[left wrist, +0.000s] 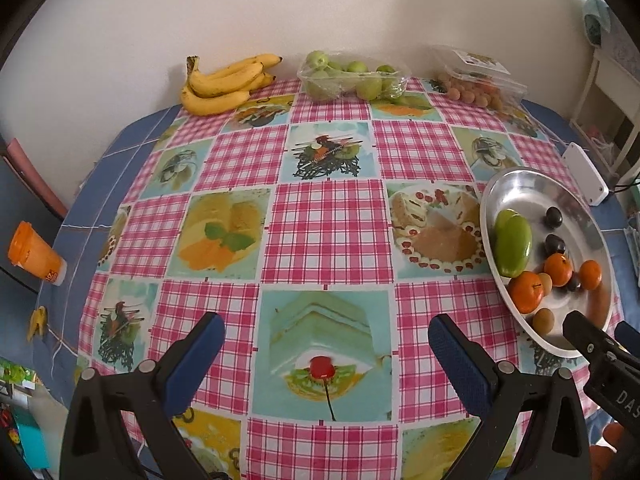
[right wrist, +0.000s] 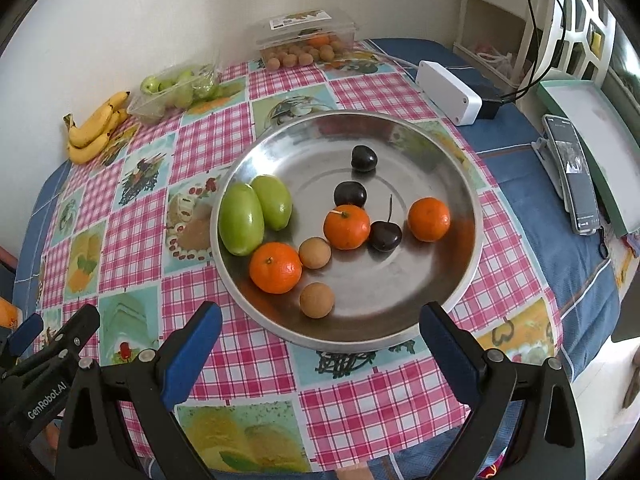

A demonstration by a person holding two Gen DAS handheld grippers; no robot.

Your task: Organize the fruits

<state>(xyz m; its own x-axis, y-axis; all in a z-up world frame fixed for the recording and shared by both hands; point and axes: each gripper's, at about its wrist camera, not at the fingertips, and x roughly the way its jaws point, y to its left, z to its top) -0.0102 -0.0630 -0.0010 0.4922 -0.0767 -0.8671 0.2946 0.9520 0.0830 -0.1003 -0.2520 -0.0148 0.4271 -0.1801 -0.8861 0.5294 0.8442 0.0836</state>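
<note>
Checked pink cloth is covering the table (right wrist: 248,364). Nearest, the left gripper (left wrist: 324,344) and the right gripper (right wrist: 320,332) are hovering over it, fingers spread wide and grasping nothing. Just beyond the right one, a metal plate (right wrist: 400,136) near the table's right edge is carrying two green fruits (right wrist: 254,216), three oranges (right wrist: 275,267), dark cherries (right wrist: 385,235) and two small brown fruits (right wrist: 317,300). Along the far edge, bananas (left wrist: 224,84), a tray of green fruit (left wrist: 352,76) and a clear box (left wrist: 480,80) are lying against the wall; a white box (right wrist: 448,92) is sitting behind the plate.

Black hand-held gripper (right wrist: 320,344), blue pads (right wrist: 192,354)
</note>
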